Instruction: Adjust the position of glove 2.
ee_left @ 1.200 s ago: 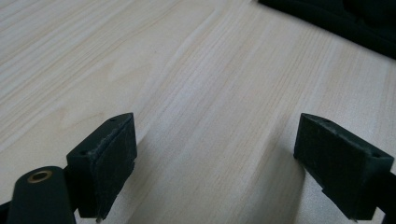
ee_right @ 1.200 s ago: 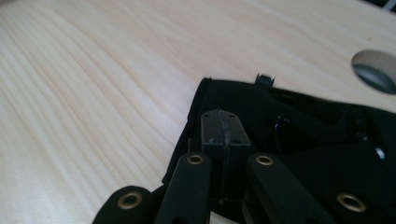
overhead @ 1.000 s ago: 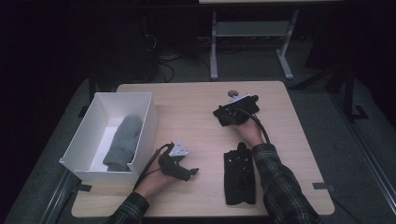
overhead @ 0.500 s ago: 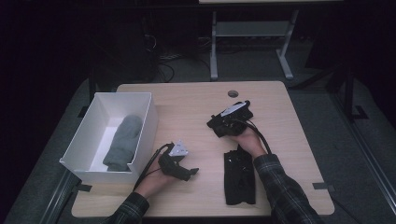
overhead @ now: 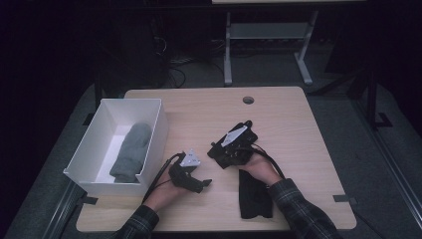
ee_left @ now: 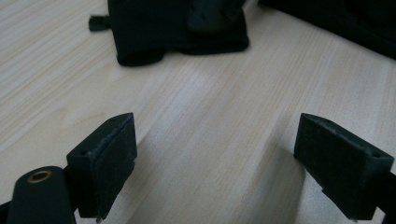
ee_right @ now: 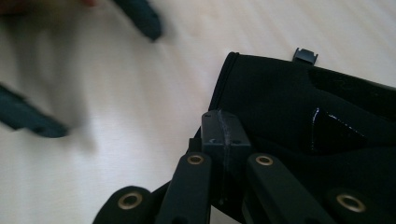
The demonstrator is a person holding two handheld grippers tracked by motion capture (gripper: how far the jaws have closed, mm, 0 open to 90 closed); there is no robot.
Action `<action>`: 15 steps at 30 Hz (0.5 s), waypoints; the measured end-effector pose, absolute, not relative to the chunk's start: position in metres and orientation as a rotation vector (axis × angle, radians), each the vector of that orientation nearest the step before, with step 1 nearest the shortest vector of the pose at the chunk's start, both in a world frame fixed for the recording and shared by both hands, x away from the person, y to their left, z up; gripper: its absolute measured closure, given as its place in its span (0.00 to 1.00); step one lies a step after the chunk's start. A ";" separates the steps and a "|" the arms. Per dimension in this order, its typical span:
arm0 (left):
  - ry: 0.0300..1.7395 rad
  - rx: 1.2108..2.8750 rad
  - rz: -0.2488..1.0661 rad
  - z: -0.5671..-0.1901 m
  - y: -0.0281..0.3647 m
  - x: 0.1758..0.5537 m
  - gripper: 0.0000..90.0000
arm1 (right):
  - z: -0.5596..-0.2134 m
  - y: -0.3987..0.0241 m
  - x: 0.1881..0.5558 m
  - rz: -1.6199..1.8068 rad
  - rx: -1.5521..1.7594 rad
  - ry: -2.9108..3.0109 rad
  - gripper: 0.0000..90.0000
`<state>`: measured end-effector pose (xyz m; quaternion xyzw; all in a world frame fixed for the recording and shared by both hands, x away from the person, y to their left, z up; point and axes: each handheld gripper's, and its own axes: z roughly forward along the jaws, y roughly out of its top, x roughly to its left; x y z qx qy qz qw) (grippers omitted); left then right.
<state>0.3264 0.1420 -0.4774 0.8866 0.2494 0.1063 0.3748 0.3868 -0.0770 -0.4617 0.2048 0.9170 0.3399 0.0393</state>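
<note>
1. Looks like a gloves-into-the-box job, and I'd call it roughly half done. One grey glove already lies inside the white box at the left of the wooden table. One black glove is out on the tabletop near the front edge, just beside the person's right wrist.

2. The right gripper hovers right at the far end of that black glove. In the right gripper view its pads are pressed flat together with nothing between them, and the glove's cuff sits directly past the tips. So it's at the glove, not holding it.

3. The left gripper sits low over bare wood between the box and the black glove. In the left gripper view its jaws stand wide apart with only table between the pads — the black glove is farther off, toward the top of that view.

4. What's left, by my read: get a grip on the black glove, carry it over, and drop it in next to the grey one. The right gripper's jaws would have to come apart first.

5. Count:
 - gloves: two — one grey, one black
 - boxes: one
 - grippers: two, one per hand
 - tables in use: one, with a round cable hole near the far edge
</note>
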 end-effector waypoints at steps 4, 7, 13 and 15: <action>0.638 2.272 0.272 -0.477 0.142 0.326 0.14 | -0.461 -0.072 0.379 1.036 0.561 2.820 1.00; 0.638 2.273 0.271 -0.477 0.142 0.327 0.14 | -0.453 -0.080 0.378 1.080 0.570 2.787 0.97; 0.661 2.266 0.288 -0.470 0.143 0.330 0.33 | -0.434 -0.113 0.370 1.173 0.701 2.693 0.88; 0.655 2.261 0.288 -0.464 0.144 0.332 0.49 | -0.432 -0.130 0.366 1.182 0.756 2.656 0.80</action>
